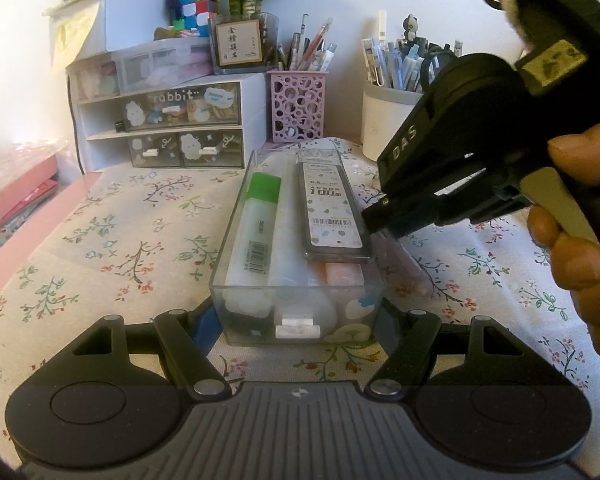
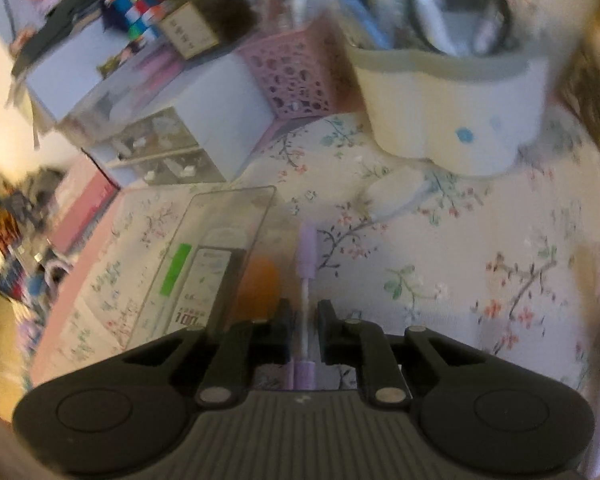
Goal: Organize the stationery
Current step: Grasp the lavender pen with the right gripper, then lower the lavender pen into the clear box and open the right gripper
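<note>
In the left wrist view, the white drawer unit (image 1: pixel 160 120) with its "rabbit" drawer front stands at the upper left on the table (image 1: pixel 112 240), which is covered in a floral cloth. Right of the unit comes the pink perforated pen cup (image 1: pixel 298 106), and further right the cream pen pot (image 1: pixel 388 120) crowded with pens. At the centre of the frame lies the clear plastic drawer (image 1: pixel 296 280), pulled out and resting on the cloth; the left gripper (image 1: pixel 298 316) clamps its near end, jaws pressed to both side walls. Inside, from left to right, lie a green-capped highlighter (image 1: pixel 256 216), a white item beside it, and a dark pencil-lead case (image 1: pixel 332 208) resting on top of pink items. Just right of the drawer, outside its wall, a pale pink-lilac pen (image 1: pixel 410 268) lies on the cloth. The right gripper (image 1: pixel 370 216), held by a hand (image 1: pixel 580 248) at the right edge, points its tip down at that pen, beside the drawer's right wall. In the blurred right wrist view, the right gripper (image 2: pixel 303 320) has its jaws narrowly parted around the pen (image 2: pixel 306 276), whose thin white middle runs between them; no contact with the pads is visible.
</note>
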The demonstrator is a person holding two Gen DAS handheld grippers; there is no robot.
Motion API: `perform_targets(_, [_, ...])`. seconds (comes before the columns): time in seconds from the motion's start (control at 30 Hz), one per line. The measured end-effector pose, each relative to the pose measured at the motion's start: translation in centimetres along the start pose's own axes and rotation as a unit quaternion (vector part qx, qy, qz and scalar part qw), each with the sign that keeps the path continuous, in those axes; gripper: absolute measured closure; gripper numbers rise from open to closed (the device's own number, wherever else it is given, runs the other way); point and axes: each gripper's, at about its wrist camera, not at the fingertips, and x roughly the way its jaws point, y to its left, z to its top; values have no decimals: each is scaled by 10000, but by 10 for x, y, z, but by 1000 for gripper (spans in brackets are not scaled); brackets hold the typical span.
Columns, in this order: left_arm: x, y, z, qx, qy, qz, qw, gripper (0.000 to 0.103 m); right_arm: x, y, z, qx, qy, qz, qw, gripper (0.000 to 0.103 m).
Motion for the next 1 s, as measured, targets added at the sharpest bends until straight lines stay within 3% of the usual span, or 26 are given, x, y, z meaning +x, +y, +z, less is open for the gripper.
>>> perform_targets(0.1, [0,0,0,0,0,1,10000,31,-3,-7,-1,406,-27,258,9988,91])
perform_targets(0.43, [0,0,0,-3,0,-1,10000,31,-31,-14,5,1065,-391,542,9921,91])
perform_targets(0.67, [0,0,0,-3,-2,-1,10000,31,-38,-6,11,1297,-415,776,9876,91])
perform_targets(1.0, [0,0,0,0,-1,0,10000,31,-44,4,12,1156,-394,684,9902,91])
